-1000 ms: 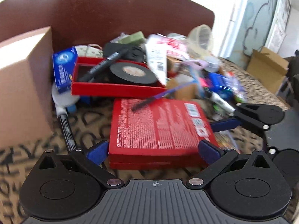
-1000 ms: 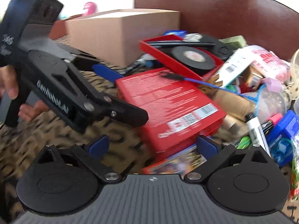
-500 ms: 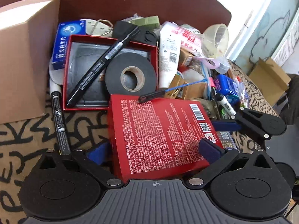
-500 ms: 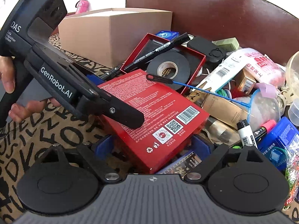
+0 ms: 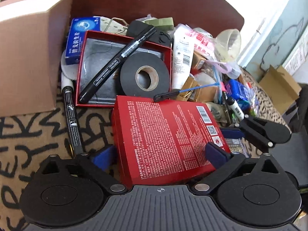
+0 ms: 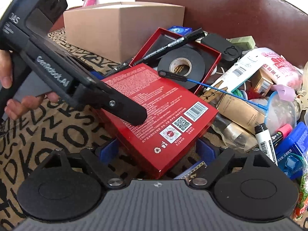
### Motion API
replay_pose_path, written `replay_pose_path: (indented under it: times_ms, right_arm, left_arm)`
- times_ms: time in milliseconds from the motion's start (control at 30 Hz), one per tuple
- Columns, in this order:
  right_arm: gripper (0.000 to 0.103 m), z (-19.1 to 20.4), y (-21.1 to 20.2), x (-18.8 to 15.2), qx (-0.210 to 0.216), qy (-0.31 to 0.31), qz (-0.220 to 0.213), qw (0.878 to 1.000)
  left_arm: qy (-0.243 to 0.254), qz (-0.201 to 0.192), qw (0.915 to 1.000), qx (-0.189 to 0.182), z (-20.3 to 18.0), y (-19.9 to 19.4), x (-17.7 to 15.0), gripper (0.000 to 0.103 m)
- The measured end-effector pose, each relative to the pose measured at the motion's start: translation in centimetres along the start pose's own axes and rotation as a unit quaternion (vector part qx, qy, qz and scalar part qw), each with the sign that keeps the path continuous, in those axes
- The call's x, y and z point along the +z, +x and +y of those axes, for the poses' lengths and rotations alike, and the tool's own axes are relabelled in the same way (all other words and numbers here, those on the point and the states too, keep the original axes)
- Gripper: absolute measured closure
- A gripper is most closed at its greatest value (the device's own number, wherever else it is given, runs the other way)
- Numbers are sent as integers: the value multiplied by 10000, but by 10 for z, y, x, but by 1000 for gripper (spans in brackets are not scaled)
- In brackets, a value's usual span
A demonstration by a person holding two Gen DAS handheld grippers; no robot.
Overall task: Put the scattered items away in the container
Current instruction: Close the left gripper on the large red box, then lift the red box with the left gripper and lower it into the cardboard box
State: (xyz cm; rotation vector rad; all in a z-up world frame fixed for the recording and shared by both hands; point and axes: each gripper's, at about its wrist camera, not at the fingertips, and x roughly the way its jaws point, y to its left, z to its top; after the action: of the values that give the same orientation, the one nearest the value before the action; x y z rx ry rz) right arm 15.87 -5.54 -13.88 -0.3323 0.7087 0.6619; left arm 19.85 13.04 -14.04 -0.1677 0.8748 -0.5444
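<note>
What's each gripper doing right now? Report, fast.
Left gripper: straddles the red box; grip cannot be told.
Right gripper: open, box corner between its fingers.

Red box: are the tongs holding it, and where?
The red box sits between both tongs: the left tongs straddle its long sides near the close end, the right tongs its near corner. Whether the pads are squeezing it cannot be told.
</note>
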Motion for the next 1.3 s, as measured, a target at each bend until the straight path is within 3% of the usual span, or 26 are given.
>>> replay_pose_path:
  times_ms: [100, 233, 333, 633, 800, 1033, 1300]
  right_arm:
    - [13, -2, 2, 1, 60, 119, 87, 9999]
    - [13, -4, 9, 4, 105, 337, 149, 9993]
    - [15, -1, 6, 4, 46, 406, 158, 9990]
    - [22, 23, -16, 0, 111, 251, 266, 9993]
    - [22, 40, -34, 10, 166, 64, 146, 9997]
    - [23, 55, -58, 61, 233, -307, -364, 9986]
    - [23, 65, -47, 161, 361, -674, -855, 9934]
  left_arm:
    - [-106, 6, 9999, -62, 6, -2, 1, 9]
    - [-29, -47, 10000, 10, 4, 3, 1, 3]
    - [-95, -135, 9998, 76, 2, 0, -1, 7]
    - [-356, -236, 9989, 194, -4, -32, -28, 12]
    - [-569, -476, 9970, 204, -3, -62, -35, 12]
    - [-441, -1161, 9912, 464, -1, -123, -9, 11]
    - [-391, -1896, 9761, 992, 33, -181, 54, 9]
